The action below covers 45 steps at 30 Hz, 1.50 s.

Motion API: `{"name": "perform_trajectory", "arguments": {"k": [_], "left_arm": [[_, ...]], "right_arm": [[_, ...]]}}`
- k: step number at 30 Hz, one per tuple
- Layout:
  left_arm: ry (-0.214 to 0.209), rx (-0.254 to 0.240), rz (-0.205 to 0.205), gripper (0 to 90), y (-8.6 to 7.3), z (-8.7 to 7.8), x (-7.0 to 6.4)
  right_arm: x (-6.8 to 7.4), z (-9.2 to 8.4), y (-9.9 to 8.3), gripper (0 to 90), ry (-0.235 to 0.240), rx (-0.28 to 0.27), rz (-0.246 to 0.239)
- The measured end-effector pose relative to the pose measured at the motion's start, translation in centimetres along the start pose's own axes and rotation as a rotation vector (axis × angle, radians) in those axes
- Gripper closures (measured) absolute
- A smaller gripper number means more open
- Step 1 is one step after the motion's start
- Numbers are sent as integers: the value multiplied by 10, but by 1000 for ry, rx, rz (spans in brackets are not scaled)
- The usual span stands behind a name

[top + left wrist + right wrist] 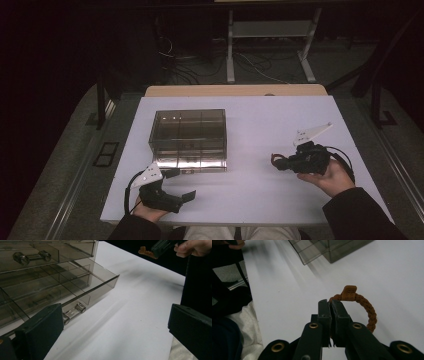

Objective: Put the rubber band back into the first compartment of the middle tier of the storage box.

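Note:
A smoky clear drawer box stands left of centre on the white table. Its bottom drawer is pulled out toward me; the left gripper view shows that drawer with its clear handle. My left gripper is open just in front of the drawer, nothing between its wide jaws. My right gripper hovers right of the box, shut on a brown braided bracelet with a square charm. The bracelet loops out to the side of the jaw tips.
The box has stacked drawers split into compartments. Bare white tabletop lies between the grippers. The table's front edge is close behind both hands, and a wooden strip runs along its far edge. Desk legs and cables stand on the floor beyond.

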State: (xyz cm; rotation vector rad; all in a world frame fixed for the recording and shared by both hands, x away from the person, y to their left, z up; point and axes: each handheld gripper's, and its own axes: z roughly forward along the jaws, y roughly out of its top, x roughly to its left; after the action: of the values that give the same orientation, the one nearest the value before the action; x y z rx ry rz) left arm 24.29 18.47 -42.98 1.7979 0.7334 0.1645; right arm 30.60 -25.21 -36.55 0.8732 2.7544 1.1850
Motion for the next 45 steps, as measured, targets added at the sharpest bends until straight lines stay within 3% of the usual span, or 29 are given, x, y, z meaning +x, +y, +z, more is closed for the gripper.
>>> {"name": "perform_trajectory", "arguments": {"k": [45], "left_arm": [[-10, -4, 4, 0, 0, 0, 0]], "right_arm": [[34, 28, 92, 855, 80, -10, -185]]}}
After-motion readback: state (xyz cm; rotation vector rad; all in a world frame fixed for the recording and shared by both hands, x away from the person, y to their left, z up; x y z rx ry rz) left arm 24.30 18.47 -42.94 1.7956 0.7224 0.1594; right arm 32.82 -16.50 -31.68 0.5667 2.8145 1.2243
